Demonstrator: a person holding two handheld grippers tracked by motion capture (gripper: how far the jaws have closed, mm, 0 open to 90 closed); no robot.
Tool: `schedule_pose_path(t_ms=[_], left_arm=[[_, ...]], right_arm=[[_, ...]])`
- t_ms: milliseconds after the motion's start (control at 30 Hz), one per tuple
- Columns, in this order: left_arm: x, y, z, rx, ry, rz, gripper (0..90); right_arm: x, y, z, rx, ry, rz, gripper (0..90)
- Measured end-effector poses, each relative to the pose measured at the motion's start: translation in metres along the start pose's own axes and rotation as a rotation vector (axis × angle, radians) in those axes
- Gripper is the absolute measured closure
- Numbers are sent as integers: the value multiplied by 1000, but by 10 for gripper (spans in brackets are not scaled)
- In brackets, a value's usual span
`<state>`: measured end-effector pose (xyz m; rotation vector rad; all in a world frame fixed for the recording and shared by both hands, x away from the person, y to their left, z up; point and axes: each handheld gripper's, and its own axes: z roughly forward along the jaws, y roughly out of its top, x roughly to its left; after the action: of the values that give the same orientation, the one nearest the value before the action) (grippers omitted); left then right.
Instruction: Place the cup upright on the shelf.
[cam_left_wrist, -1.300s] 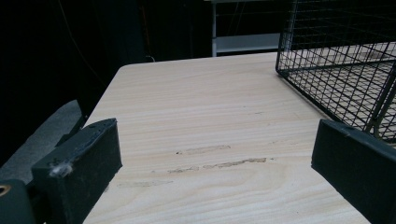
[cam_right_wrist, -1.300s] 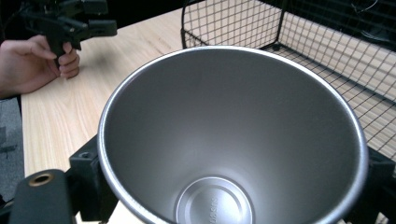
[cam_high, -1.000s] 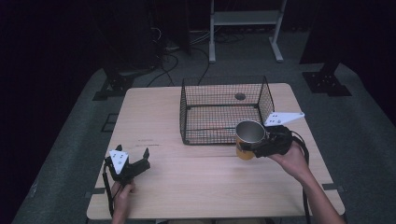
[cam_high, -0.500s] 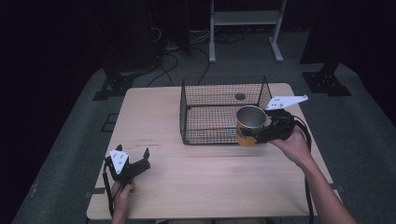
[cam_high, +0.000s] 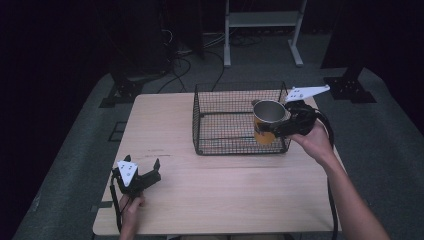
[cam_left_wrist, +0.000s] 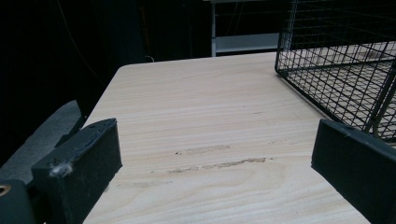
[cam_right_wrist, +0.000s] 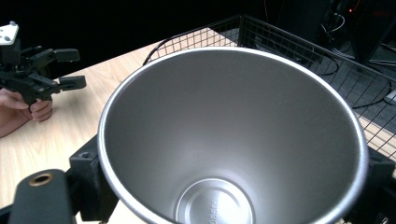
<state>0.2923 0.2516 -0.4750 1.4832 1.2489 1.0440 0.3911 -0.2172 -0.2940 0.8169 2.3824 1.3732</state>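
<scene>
**A:** At the wire basket (cam_high: 240, 117), your right gripper (cam_high: 280, 126) holds the steel cup (cam_high: 268, 121), jaws clamped on its sides, mouth up and roughly upright. Where does the cup sit against the basket?

**B:** At the basket's right front corner, raised, its lower part seen behind the mesh of the front wall. Half a second ago you had it just outside that front wall; a second ago it was lower, in front of the basket over the table (cam_high: 165, 125). So it has gone up and toward the basket's far side.

**A:** And from the right gripper view?

**B:** The cup (cam_right_wrist: 233, 140) opens toward the camera, shiny inside, stamped base visible, black jaws pressed to its wall either side. The basket's rim (cam_right_wrist: 289, 37) runs behind it.

**A:** Is the cup touching the basket?

**B:** Cannot tell; the high view blurs where cup and wire meet.

**A:** Your other hand?

**B:** The left gripper (cam_high: 143, 171) rests well apart from the basket, near the table's front left, jaws spread wide with nothing between them. It has not shifted across the three high views. In the left gripper view the basket (cam_left_wrist: 345, 70) stands ahead to the right, bare table between the two jaws. The right gripper view catches that left gripper (cam_right_wrist: 46, 70) far past the basket's corner, held in your hand (cam_right_wrist: 21, 109)
</scene>
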Motion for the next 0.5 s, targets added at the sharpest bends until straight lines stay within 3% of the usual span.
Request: schedule_pose_path(t_ms=[500], left_arm=[[0, 0, 0, -1, -1, 0, 8]], right_arm=[[-24, 26, 32, 53, -21, 6, 129]])
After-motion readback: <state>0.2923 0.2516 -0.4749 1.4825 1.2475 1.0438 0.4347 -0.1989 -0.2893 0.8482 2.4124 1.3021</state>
